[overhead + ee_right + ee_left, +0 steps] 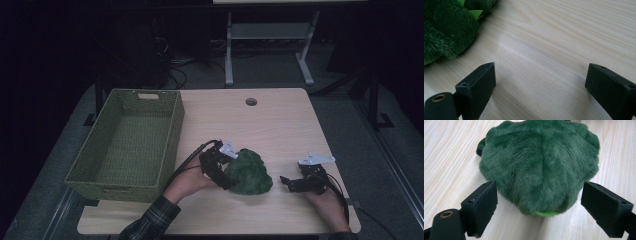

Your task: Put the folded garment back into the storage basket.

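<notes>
Right now I keep my left gripper [226, 170] spread wide around the green plush toy [248, 172] without touching it, which lies just right of the woven basket [128, 145]. My right gripper [289, 183], also wide and empty, waits farther right of the basket, ready to help.

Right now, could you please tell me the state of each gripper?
Left gripper: open, jaws either side of the green plush toy, not pressing it.
Right gripper: open, holding nothing, over the table.

Green plush toy [248, 172] on table [280, 125], woven basket [112, 177] left
</notes>
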